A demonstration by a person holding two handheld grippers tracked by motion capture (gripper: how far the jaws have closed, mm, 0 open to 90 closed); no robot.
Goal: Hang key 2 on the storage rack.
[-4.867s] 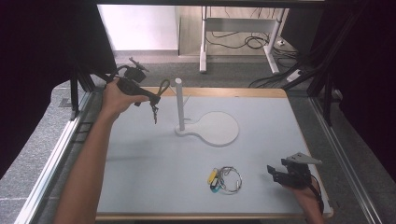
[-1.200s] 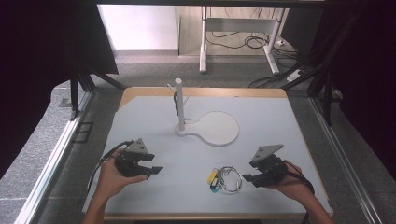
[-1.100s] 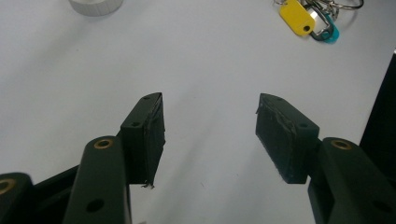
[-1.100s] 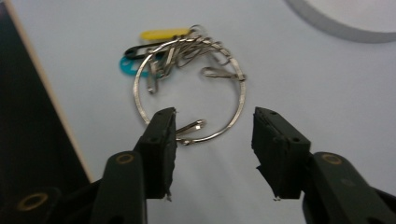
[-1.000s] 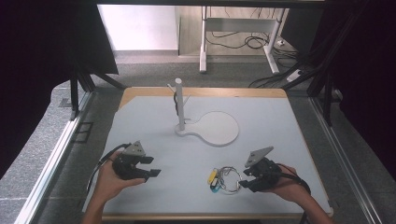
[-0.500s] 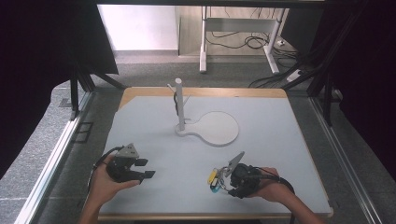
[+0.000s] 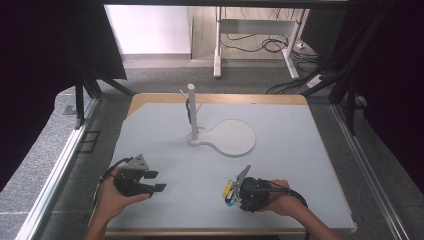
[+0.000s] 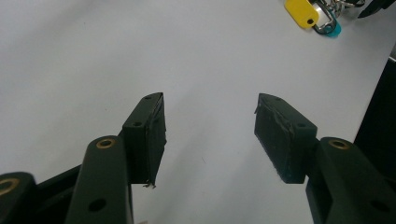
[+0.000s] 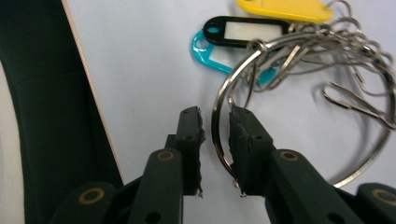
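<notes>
The right gripper [image 9: 215,154] is down at the key ring [image 9: 299,112], its two black jaws nearly pressed together with the wire of the big metal loop running through the narrow gap between them; the inner pad looks to be touching the wire, but whether both pads actually pinch it cannot be told. From that gripper's camera the ring spreads away toward two o'clock, and the tags sit at its far end around twelve to one o'clock: a yellow tag [image 9: 285,8], a black tag [image 9: 247,27] and a teal tag [image 9: 219,53], all fanned out flat on the table [image 9: 140,70]. In the high view the bunch lies near the front edge of the table at about five o'clock from the white stand [image 7: 194,112], with the yellow tag [image 7: 227,189] poking out just left of the right gripper [image 7: 239,192].

The left gripper [image 7: 152,181] rests well apart at the seven o'clock side of the table, its jaws spread wide over bare surface with nothing between them. The stand's round white base [image 7: 232,137] lies well beyond the keys, and nothing sits between it and them.

The tags lie with their long axes roughly side by side, pointing away from the loop toward nine o'clock in the right gripper view, while the loop itself lies flat
</notes>
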